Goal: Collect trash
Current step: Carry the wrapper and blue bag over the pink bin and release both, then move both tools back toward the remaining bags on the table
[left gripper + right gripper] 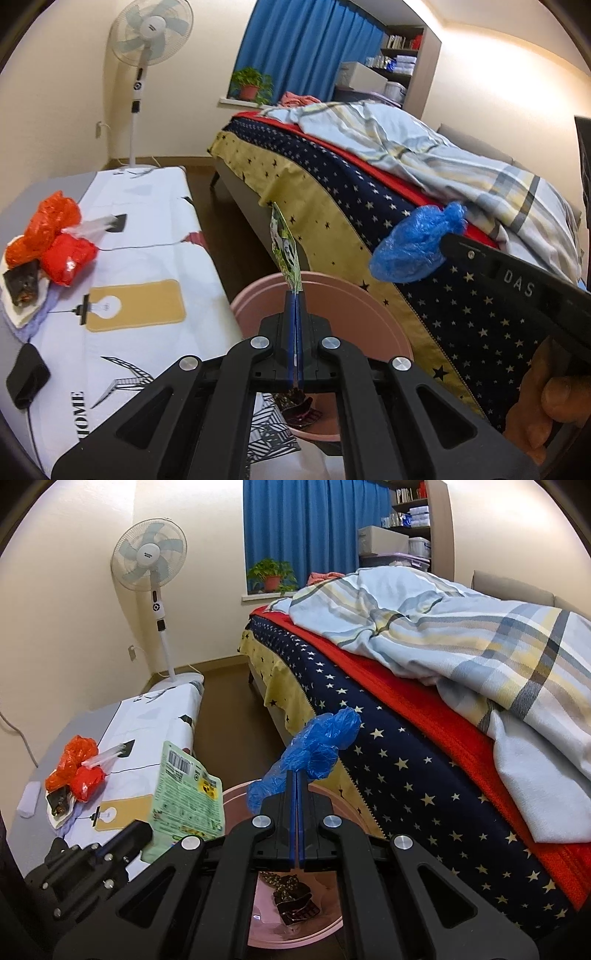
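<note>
Two grippers are being held over a pink bin point(384, 325) that is standing on the dark floor between a low table on the left and a bed point(424, 775) on the right. A green snack wrapper point(286, 254) is being pinched edge-on by the left gripper point(295, 293), whose jaws are pressed fully together on its lower edge; the wrapper is being held upright just above the bin's near-left rim. A crumpled blue plastic bag point(314, 753) is being clamped by the right gripper point(296, 775), jaws likewise closed tight on it — the bag is being held above the bin's far side, close to the star-patterned bedspread. Dark crumpled wrappers point(295, 897) are lying inside the bin.

More trash is lying on the table's printed cloth point(147, 258) at far left — crumpled red-orange plastic bags point(55, 240) beside a dark wrapper point(24, 288) on a white tissue. A standing fan point(153, 557), a blue curtain point(314, 528) and a potted plant point(271, 576) are being seen at the far wall.
</note>
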A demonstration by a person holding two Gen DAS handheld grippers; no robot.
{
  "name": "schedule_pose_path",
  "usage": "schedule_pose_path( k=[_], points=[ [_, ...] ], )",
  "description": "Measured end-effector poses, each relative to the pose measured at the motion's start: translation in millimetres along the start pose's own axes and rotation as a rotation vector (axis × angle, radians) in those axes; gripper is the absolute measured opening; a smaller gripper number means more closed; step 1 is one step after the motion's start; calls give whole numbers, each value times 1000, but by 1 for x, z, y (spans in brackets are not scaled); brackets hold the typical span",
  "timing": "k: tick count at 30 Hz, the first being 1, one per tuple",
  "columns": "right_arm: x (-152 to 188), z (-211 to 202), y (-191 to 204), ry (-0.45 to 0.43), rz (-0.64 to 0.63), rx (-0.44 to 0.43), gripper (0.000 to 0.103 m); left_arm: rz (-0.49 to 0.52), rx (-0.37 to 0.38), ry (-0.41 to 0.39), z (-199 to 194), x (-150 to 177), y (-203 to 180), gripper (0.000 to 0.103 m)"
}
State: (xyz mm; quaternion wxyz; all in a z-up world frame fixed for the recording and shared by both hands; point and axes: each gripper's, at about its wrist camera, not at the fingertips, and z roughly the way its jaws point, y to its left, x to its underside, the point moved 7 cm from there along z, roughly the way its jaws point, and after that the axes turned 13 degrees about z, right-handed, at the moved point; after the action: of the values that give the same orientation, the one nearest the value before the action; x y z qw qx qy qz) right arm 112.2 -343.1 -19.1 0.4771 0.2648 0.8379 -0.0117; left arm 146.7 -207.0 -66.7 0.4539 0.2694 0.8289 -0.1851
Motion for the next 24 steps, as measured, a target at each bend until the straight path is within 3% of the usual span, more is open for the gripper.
schedule_pose_path(
  k=[5, 7, 8, 24],
  points=[
    [1, 6, -5, 17, 23, 26, 11, -17, -22, 22, 3, 6, 6, 1],
    [1, 7, -8, 15, 37, 39, 36, -32, -38, 27, 2, 8, 12, 1],
    [1, 6, -10, 10, 48, 42, 39, -37, -39, 28, 2, 8, 14, 1],
    [5, -15, 12, -21, 22, -43, 41, -49, -127, 4, -37, 10, 41, 1]
  ],
)
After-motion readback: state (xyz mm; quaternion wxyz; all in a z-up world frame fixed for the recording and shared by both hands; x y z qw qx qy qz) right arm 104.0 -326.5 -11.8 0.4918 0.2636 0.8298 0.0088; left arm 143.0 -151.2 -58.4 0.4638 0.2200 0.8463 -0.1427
